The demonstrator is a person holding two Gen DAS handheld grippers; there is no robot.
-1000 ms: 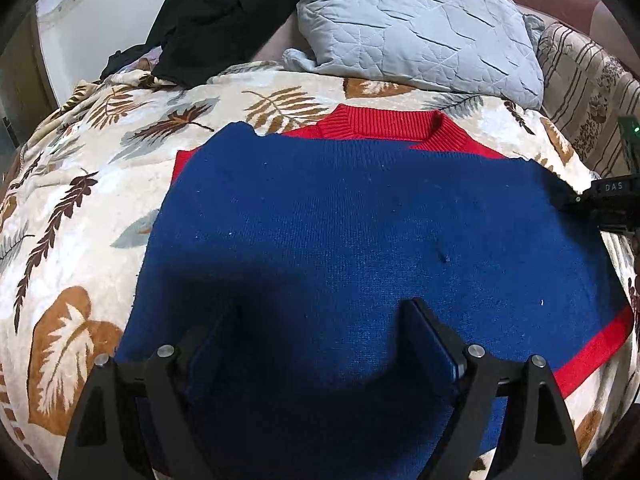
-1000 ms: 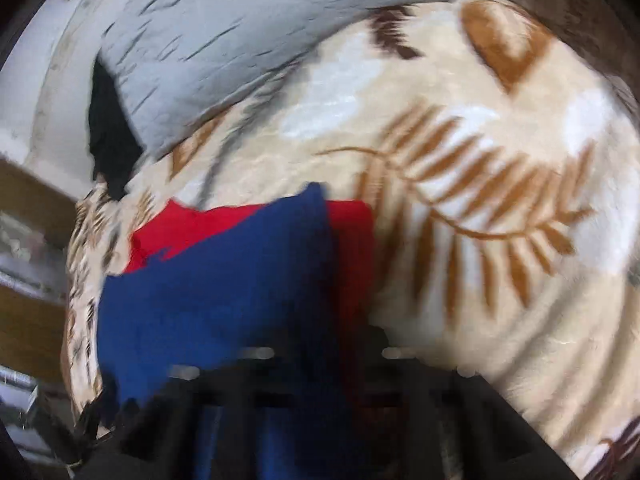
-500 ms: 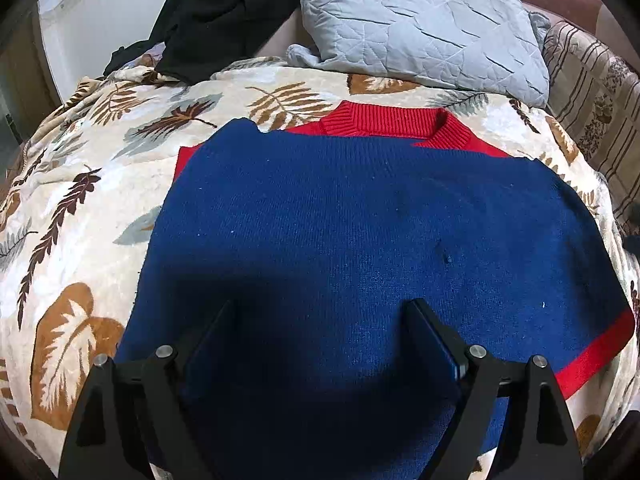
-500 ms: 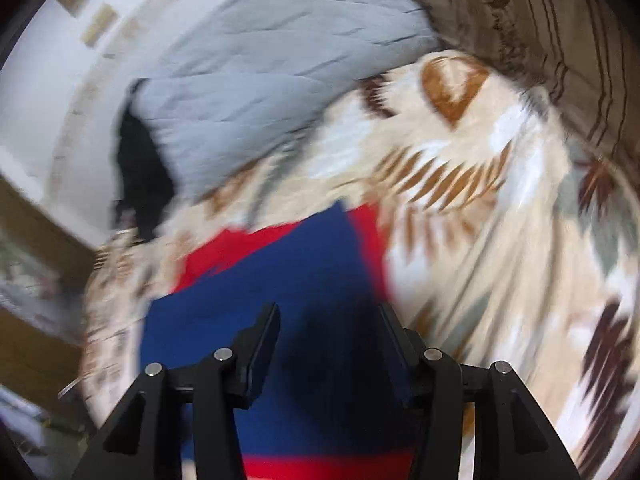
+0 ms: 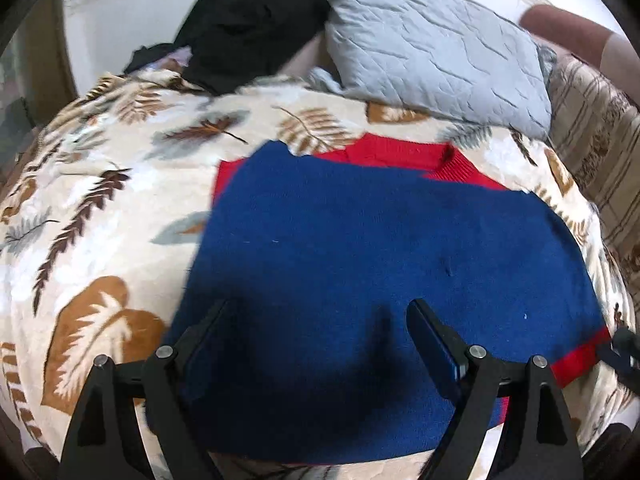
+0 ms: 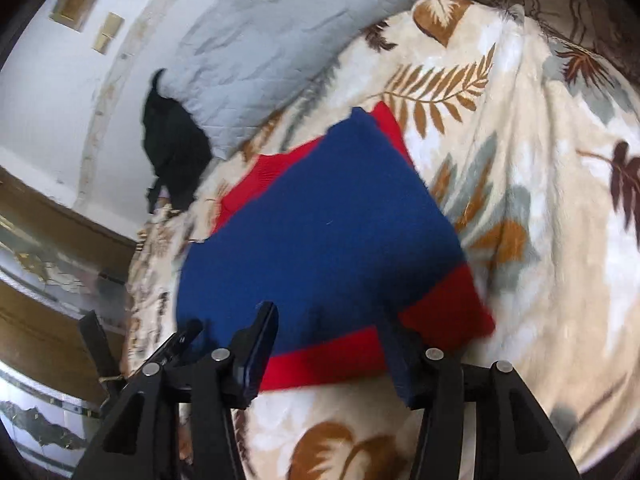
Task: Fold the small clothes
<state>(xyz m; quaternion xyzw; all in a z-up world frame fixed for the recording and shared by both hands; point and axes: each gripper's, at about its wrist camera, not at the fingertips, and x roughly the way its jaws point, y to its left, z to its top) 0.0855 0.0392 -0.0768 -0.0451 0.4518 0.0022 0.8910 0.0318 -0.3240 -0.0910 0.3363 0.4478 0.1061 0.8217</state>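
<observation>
A blue sweater (image 5: 380, 248) with a red collar and red hem lies folded flat on the leaf-print blanket (image 5: 100, 240). My left gripper (image 5: 320, 308) hovers wide open over the sweater's near left part, nothing between its pads. In the right wrist view the same sweater (image 6: 328, 208) shows its red hem band (image 6: 440, 312) nearest the camera. My right gripper (image 6: 328, 316) hangs just above that hem, its jaws opening, with no cloth pinched between the fingers.
A grey quilted pillow (image 5: 432, 52) and a heap of black clothing (image 5: 248, 24) lie at the head of the bed. Striped bedding (image 5: 592, 152) runs along the right side. Wooden furniture (image 6: 48, 216) stands beyond the bed's left edge.
The right gripper let go of the sweater's far corner, opened, and drew back to the near red hem. The folded blue layer now lies flat. The left gripper stayed open, hardly shifting.
</observation>
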